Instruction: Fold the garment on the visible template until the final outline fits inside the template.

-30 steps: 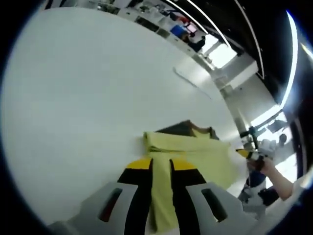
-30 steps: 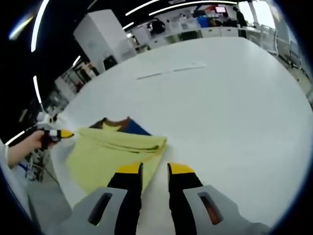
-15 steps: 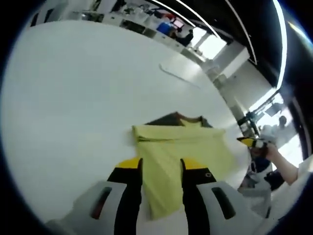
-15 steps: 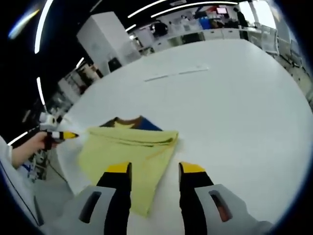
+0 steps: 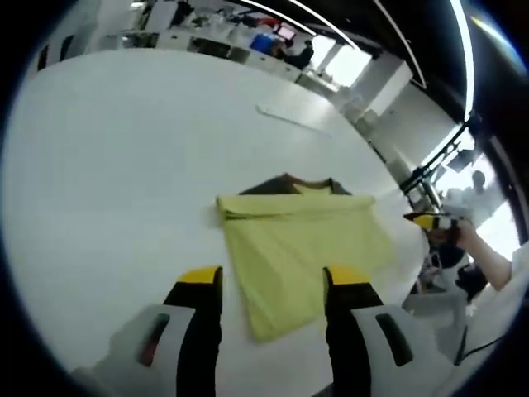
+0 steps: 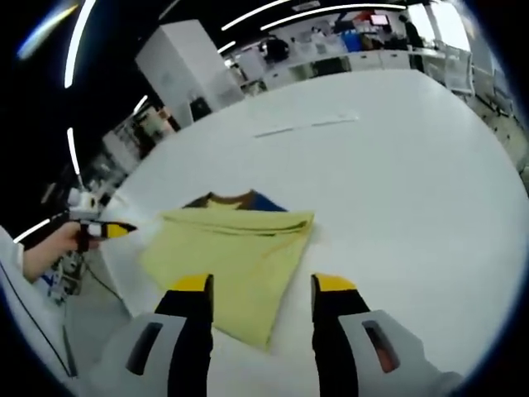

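A yellow garment [image 5: 306, 248] lies folded flat on the white table [image 5: 124, 165], its thick folded edge on the far side. Behind that edge peeks a dark brown and blue piece, the template [image 5: 285, 184]. My left gripper [image 5: 273, 285] hovers open just short of the garment's near corner, touching nothing. In the right gripper view the same garment [image 6: 235, 248] and the template's strip [image 6: 240, 199] lie ahead of my right gripper [image 6: 264, 285], which is open with the cloth's near corner below its gap. A hand holds each gripper at the table's edge: the right gripper [image 5: 430, 222], the left gripper [image 6: 103, 229].
A thin pale strip [image 5: 293, 120] lies on the table far beyond the garment. The table's edge [image 6: 116, 281] runs close to the garment's side where the person stands. Desks, screens and people fill the background [image 6: 364, 37].
Both grippers' jaws have spread from nearly closed to wide apart. The left gripper has let go of the yellow cloth, which now lies flat. Both cameras have drawn back a little.
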Tool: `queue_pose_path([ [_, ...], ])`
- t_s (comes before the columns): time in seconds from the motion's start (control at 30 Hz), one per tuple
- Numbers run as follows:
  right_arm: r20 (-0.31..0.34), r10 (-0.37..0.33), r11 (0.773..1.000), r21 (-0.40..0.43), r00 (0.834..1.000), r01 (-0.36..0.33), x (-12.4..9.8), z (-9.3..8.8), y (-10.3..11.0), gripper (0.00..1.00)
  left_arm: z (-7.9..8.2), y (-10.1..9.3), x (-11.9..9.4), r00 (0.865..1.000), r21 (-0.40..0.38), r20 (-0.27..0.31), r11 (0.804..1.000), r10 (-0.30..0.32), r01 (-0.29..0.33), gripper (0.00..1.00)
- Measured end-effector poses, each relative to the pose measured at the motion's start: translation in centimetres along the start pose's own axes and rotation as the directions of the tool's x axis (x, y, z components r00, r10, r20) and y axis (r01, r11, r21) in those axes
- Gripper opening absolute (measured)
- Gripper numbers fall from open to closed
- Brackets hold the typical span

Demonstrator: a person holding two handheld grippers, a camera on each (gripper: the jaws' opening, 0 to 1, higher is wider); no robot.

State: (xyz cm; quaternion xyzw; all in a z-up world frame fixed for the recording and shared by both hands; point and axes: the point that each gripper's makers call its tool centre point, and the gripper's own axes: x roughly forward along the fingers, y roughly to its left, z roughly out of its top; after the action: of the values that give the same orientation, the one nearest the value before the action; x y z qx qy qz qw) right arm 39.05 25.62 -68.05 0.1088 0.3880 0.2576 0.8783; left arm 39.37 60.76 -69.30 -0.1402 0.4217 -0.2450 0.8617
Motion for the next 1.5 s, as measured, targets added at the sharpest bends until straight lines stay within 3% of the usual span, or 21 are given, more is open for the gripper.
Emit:
queue_pose_path([
  [0.43, 0.009, 0.016, 1.000, -0.017, 1.000, -0.016, -1.7, -0.5, 0.9, 0.59, -1.5, -0.2, -2.2, 0.999, 0.037, -0.009, 0.999, 0.031, -0.031, 0.68],
  [1.07, 0.024, 0.044, 0.998, -0.037, 0.999, -0.044, -4.6, -2.1, 3.2, 0.70, -3.8, -1.5, -5.6, 0.999, 0.034, 0.017, 0.999, 0.031, -0.031, 0.78],
  [1.5, 0.028, 0.061, 0.997, -0.038, 0.998, -0.060, -6.9, -4.0, 4.8, 0.79, -5.8, -2.3, -8.0, 0.999, 0.035, 0.029, 0.999, 0.034, -0.035, 0.84],
])
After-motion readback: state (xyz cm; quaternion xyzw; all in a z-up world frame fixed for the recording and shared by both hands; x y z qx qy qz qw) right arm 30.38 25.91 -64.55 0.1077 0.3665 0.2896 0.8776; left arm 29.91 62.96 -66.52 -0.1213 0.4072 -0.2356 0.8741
